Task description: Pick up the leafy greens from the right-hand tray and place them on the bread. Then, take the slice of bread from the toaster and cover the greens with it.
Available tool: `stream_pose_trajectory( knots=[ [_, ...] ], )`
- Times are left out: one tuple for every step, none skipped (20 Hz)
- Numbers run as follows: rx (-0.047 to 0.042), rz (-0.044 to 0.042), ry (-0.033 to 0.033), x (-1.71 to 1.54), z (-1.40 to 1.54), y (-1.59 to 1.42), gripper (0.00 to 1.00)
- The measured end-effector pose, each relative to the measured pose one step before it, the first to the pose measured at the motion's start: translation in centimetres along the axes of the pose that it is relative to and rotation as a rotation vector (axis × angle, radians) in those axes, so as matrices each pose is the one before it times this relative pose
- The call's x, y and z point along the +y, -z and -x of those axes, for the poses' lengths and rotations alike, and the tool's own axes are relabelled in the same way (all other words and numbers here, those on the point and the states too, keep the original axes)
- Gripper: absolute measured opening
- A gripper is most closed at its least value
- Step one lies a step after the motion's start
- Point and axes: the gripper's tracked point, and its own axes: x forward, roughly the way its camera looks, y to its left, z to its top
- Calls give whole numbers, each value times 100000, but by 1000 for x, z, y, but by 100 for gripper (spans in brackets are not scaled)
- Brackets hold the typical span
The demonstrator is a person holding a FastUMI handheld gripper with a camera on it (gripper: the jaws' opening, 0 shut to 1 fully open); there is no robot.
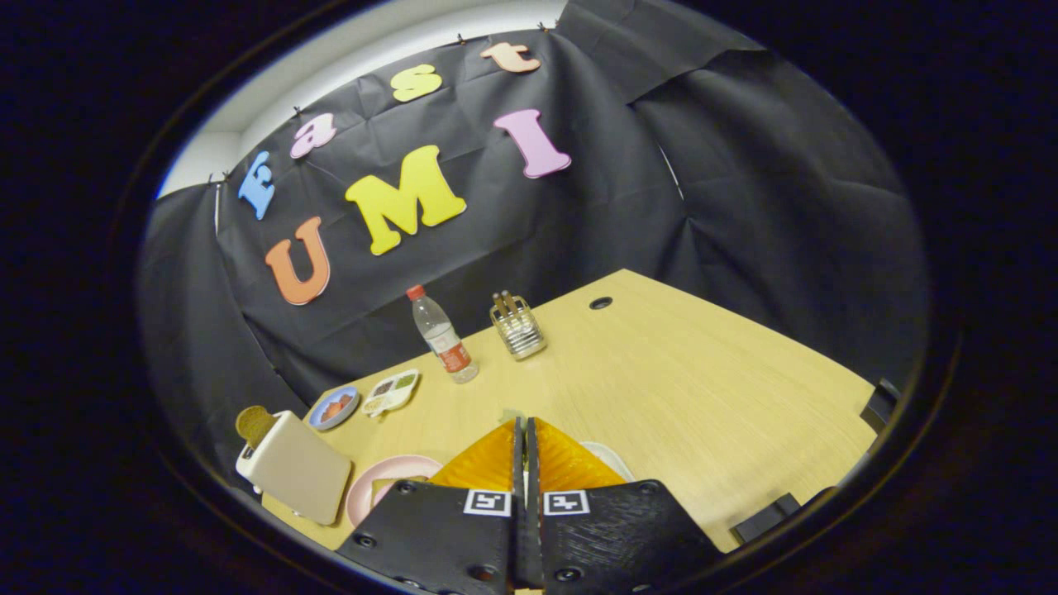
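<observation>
My gripper (523, 423) is held above the table, its fingers pressed together. A small pale-green bit of the leafy greens (510, 414) sticks out at the fingertips; the rest is hidden between them. Just right of the fingers, under them, peeks the rim of a white tray (610, 457). Left of the fingers lies a pink plate (388, 479) with a piece of bread (382, 489) on it, partly hidden by the gripper. Further left stands a cream toaster (296, 469) with a brown bread slice (254, 424) poking out of its top.
Beyond the fingers stand a clear water bottle (443, 337) with a red cap and a wire holder (517, 328). A blue dish (333, 408) and a small white divided dish (393, 391) lie near the back wall. The wooden table (711, 388) stretches out to the right.
</observation>
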Motion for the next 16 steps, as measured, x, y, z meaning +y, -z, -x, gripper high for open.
stream_pose_trajectory(
  knots=[
    [-794,443,-747,505,215,-254,0],
    [-656,659,-592,466,148,-229,0],
    [-470,381,-534,458,148,-102,0],
    [-198,-199,-733,565,142,-144,0],
    [103,-548,-1199,683,204,-43,0],
    [62,-38,-1243,811,89,-74,0],
    [-246,994,-1088,873,101,-63,0],
    [-403,876,-1275,942,128,-103,0],
    [-322,636,-1616,1210,272,5,0],
    [-54,182,-1700,1186,130,-32,0],
    [83,-71,-2191,1414,124,100,0],
    [514,308,-2104,1390,-105,180,0],
    [879,438,-1982,1458,-287,303,0],
    [889,501,-2132,1515,-314,363,0],
    [850,203,-2275,1646,-340,456,0],
    [853,428,-2301,1571,-412,497,0]
  ],
)
